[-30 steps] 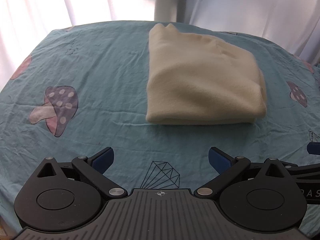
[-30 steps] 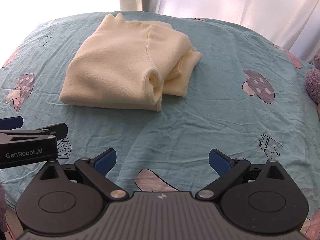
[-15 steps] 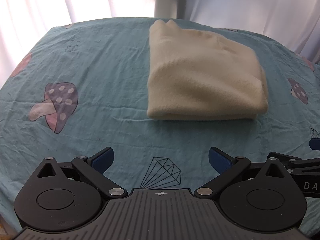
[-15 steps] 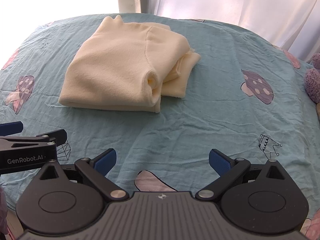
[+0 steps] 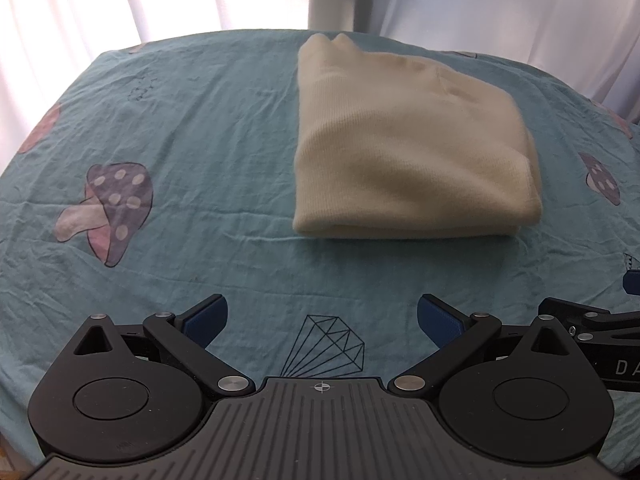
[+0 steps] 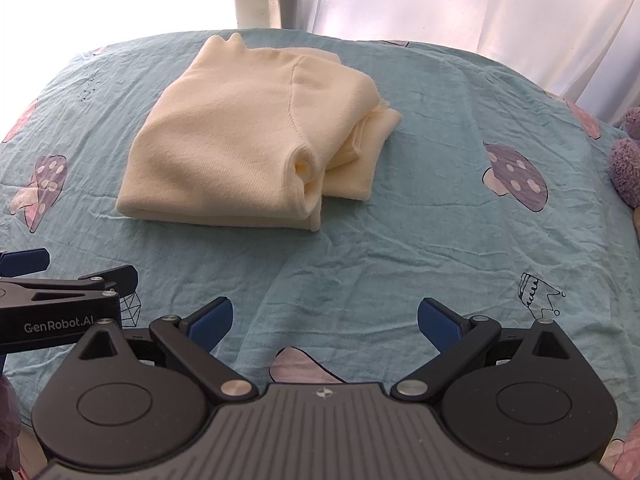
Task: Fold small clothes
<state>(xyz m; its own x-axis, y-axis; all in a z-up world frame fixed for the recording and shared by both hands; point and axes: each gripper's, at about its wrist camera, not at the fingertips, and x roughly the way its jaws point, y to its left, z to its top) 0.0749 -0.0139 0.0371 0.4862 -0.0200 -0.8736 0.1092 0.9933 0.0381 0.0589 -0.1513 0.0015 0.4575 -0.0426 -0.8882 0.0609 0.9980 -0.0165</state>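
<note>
A cream knitted garment lies folded into a thick, roughly square bundle on a teal sheet printed with purple spotted mushrooms, a line-drawn diamond and a small crown; the sheet is creased and covers a rounded surface before pale, backlit curtains. The left gripper hangs low over the near edge of the sheet, its blue-padded fingers spread wide and holding nothing; the garment sits well ahead of it, slightly to the right, touching neither finger. In the right wrist view the same bundle rests ahead and to the left, its layered open edges and a loose lower flap facing right; the right gripper likewise hovers with its fingers wide apart and empty, clear of the cloth. The left gripper's black body, lettered "GenRobot.AI", shows at the left edge of that view, beside the right one; a fuzzy purple object sits at the far right edge of the sheet.
</note>
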